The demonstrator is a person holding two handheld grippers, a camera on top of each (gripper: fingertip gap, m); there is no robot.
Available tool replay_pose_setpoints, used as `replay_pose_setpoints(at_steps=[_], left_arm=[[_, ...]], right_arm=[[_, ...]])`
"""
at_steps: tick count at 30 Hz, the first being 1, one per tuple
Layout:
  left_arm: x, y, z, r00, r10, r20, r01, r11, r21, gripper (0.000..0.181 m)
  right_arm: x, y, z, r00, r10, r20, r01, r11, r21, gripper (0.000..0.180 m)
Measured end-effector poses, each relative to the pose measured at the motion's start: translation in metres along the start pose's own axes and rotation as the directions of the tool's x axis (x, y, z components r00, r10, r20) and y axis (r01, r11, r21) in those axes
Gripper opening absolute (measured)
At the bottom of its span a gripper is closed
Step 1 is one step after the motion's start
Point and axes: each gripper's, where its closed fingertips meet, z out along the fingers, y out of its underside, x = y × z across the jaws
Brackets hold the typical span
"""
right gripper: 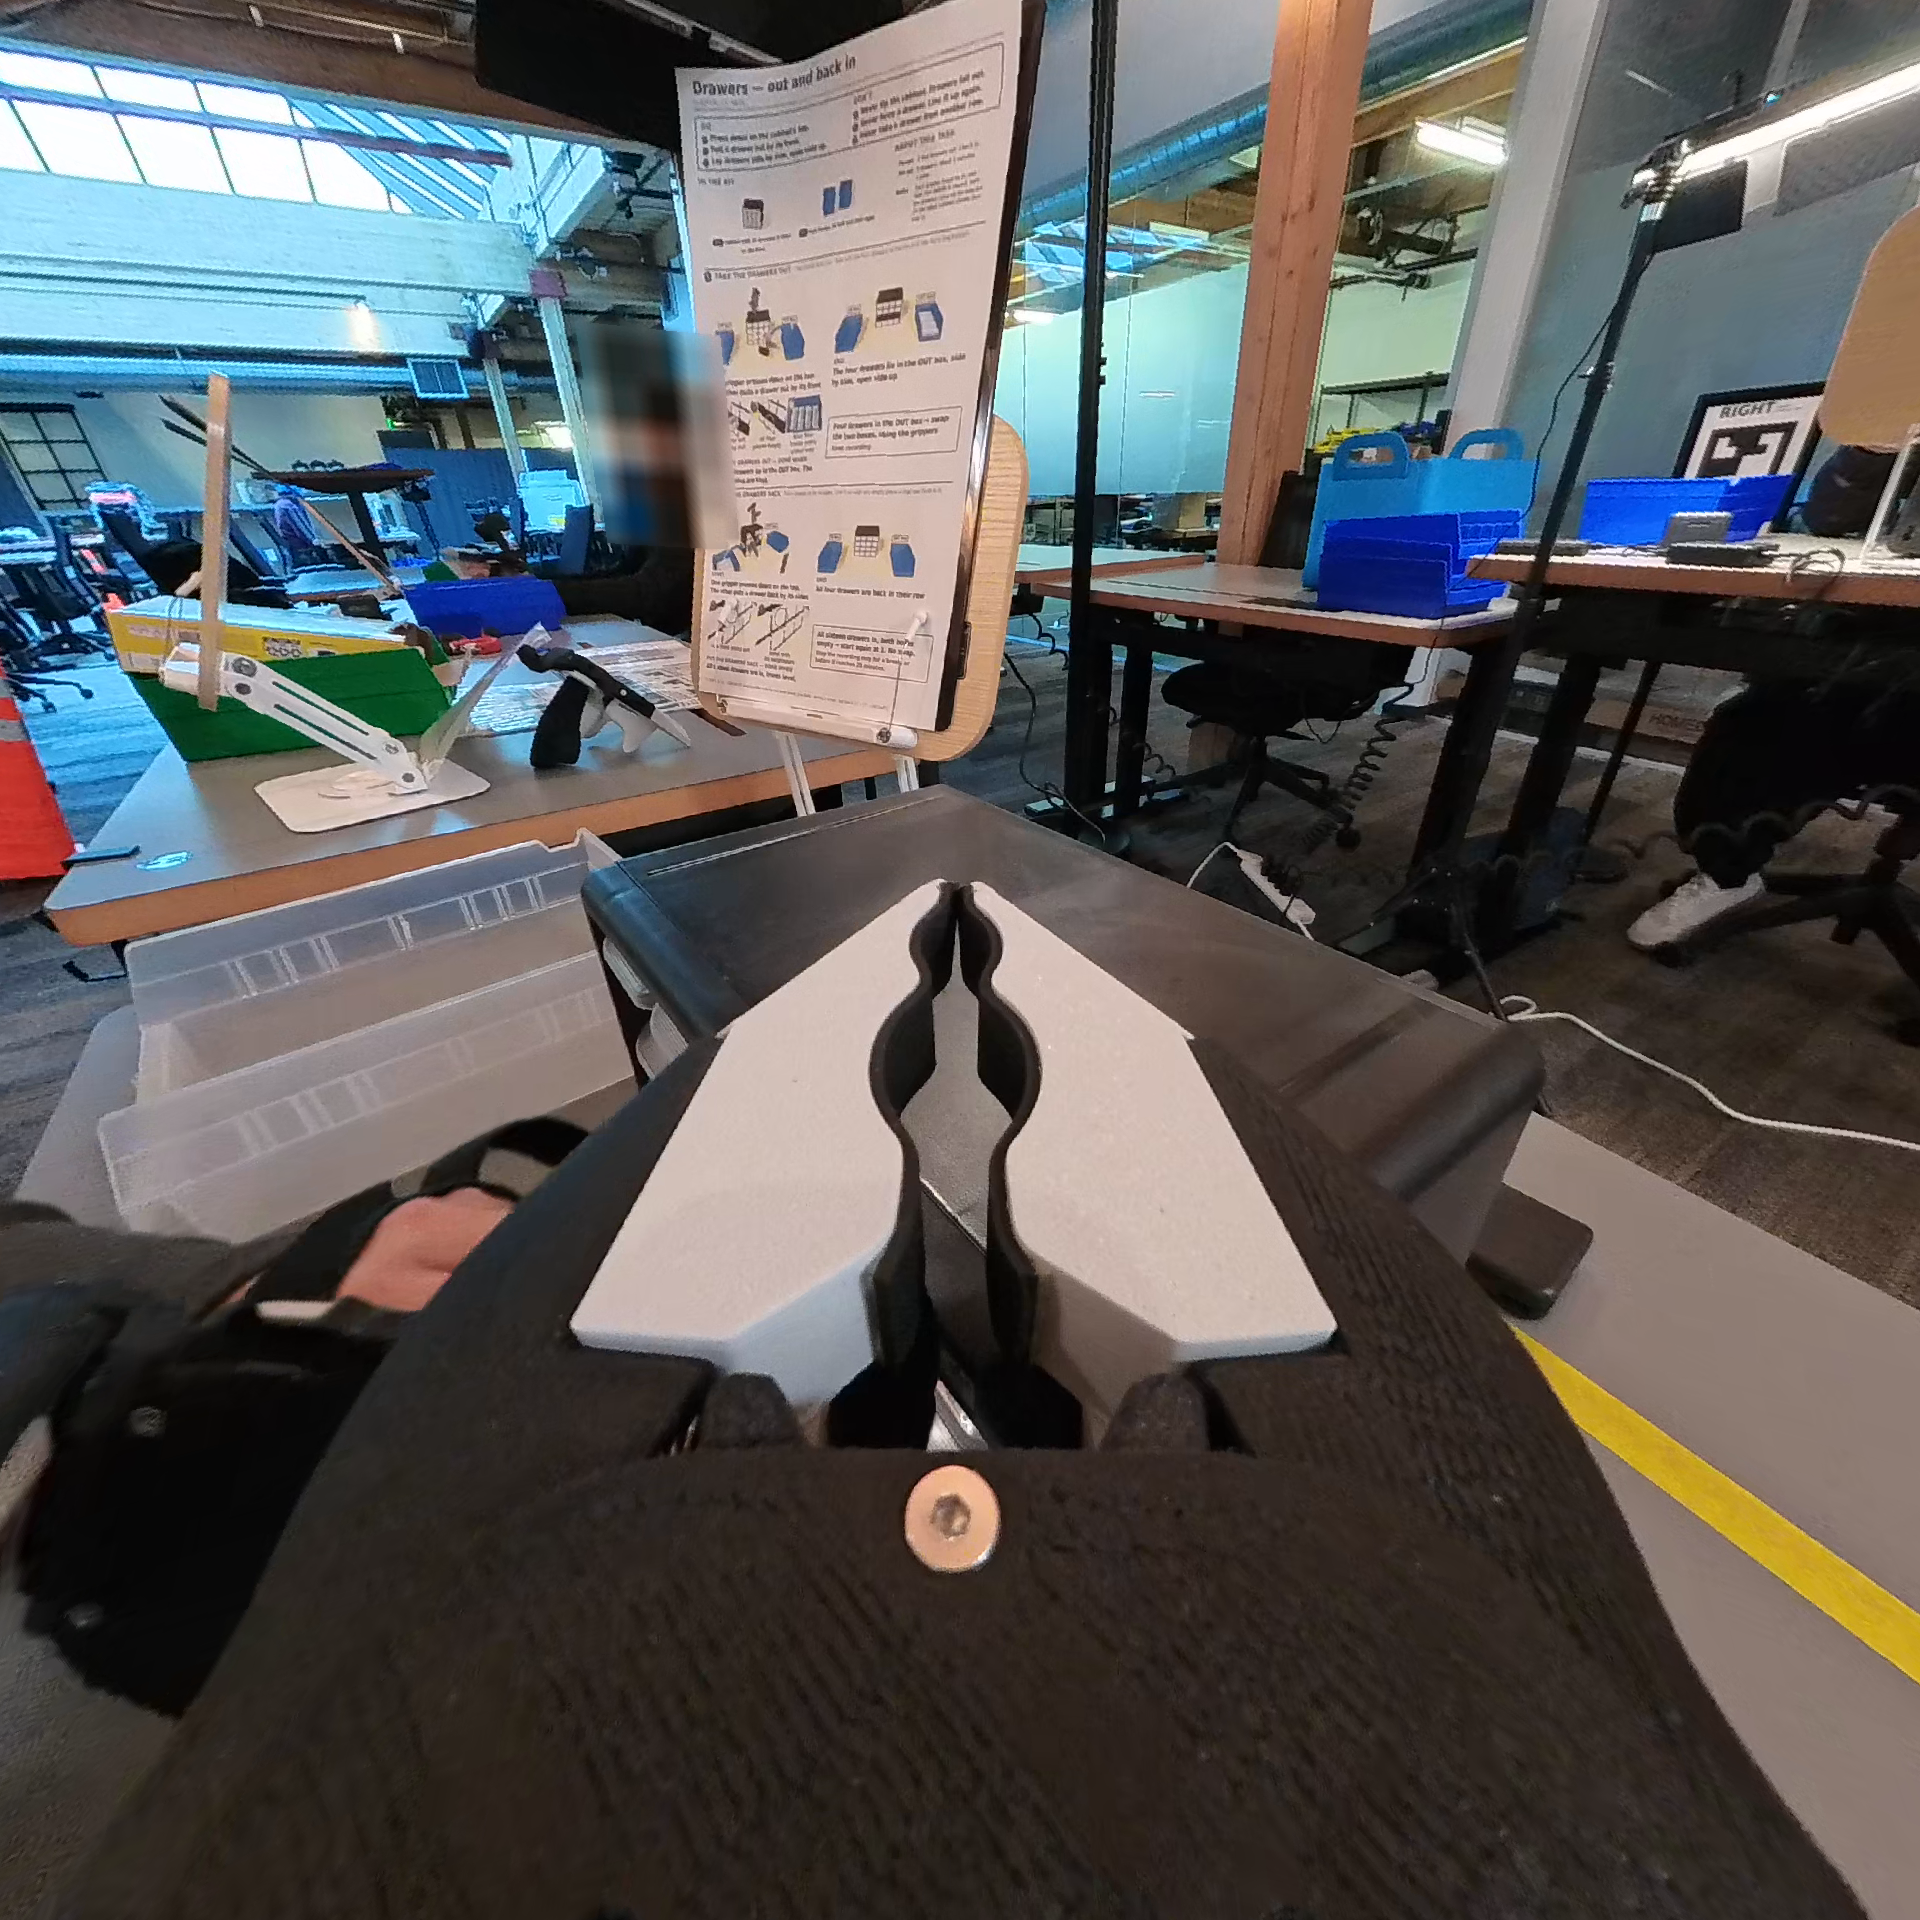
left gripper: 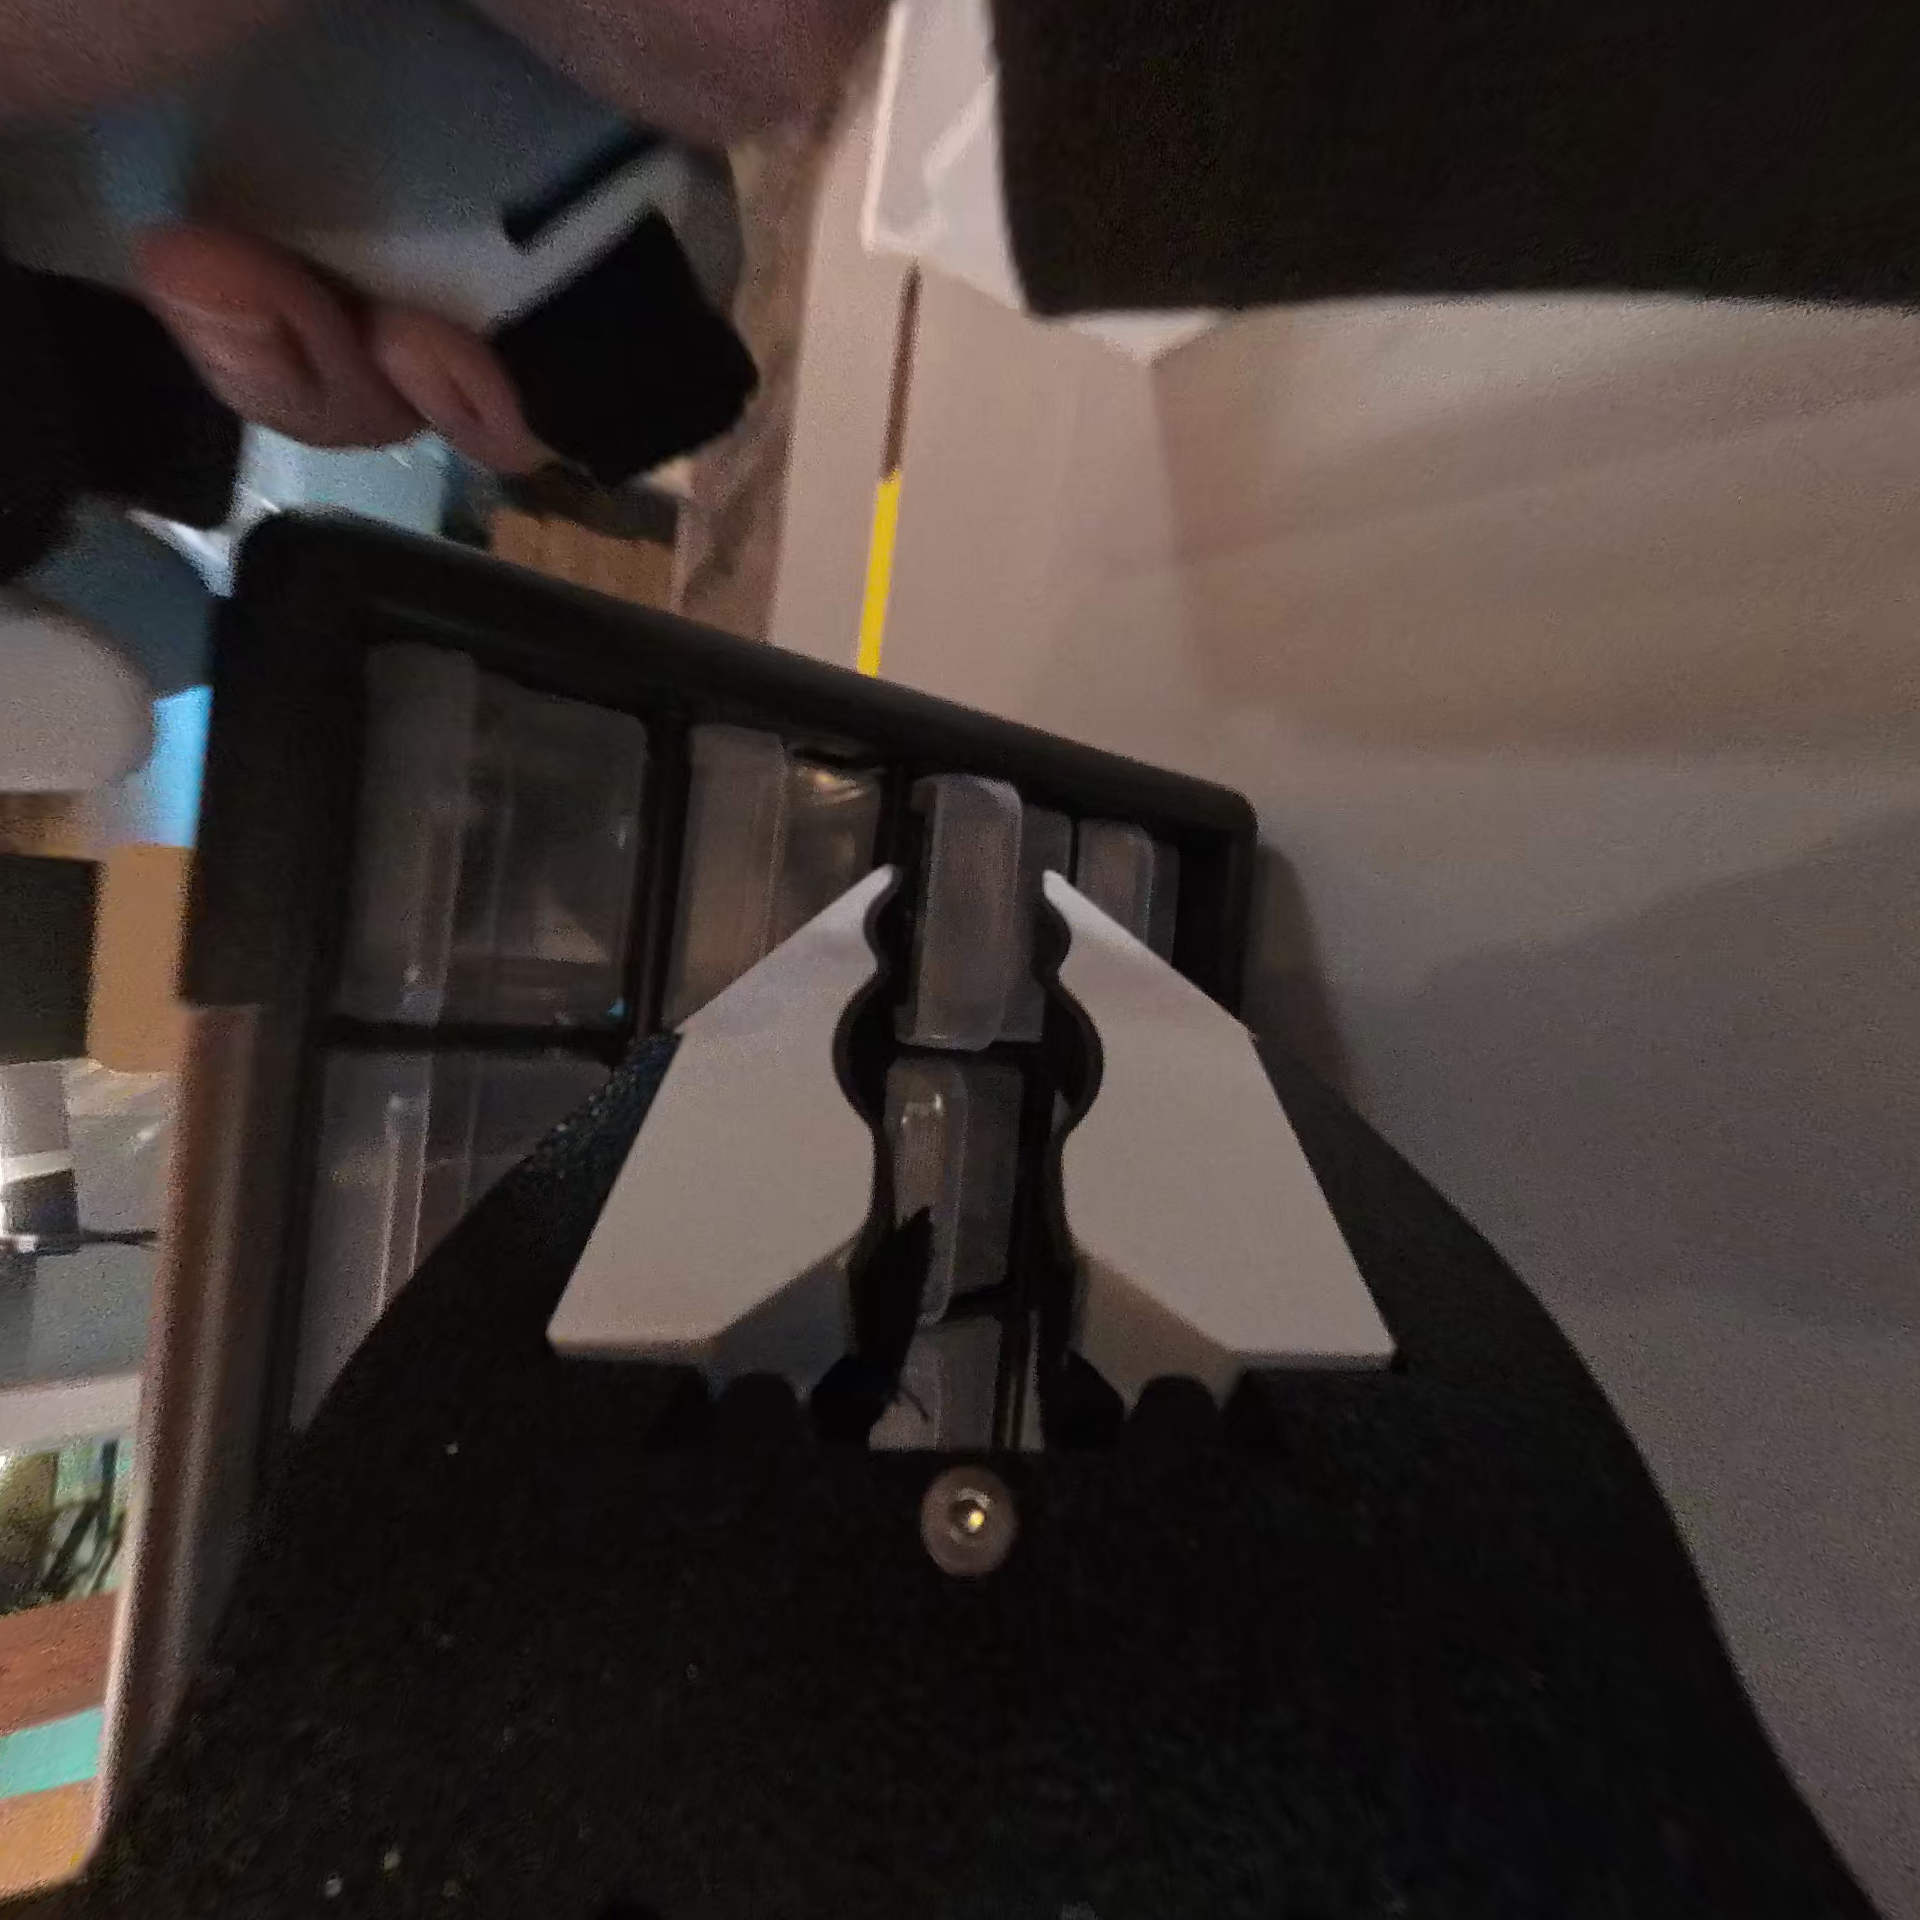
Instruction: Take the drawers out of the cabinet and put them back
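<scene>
An open-plan office-cum-workshop w/ exposed timber post [right gripper: 1294,281] at centre. Left of post: skylit hall, long grey-topped desk [right gripper: 312,821] w/ black office chairs [right gripper: 62,613] behind it. Right of post: glass partition walls [right gripper: 1143,416], wood-edged desks carrying stacked blue plastic bins [right gripper: 1413,540]. Below post: grey carpet, white power strip [right gripper: 1262,883] w/ trailing cable.

Left wrist: close on cabinet [left gripper: 717,883] front. Right wrist: above cabinet top, facing room.

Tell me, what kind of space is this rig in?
Likely an open-plan workshop or lab office: rows of desks with office chairs, blue bins, and exposed timber posts by glass partitions.
</scene>
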Motion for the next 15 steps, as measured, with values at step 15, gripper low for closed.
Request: replay_pose_setpoints(at_steps=[15], left_arm=[[0.033,0.014,0.006,0.959,-0.247,-0.142,0.253,0.967,0.023,0.041]], right_arm=[[-0.002,0.002,0.004,0.999,-0.027,-0.021,0.026,0.999,-0.026,0.0]])
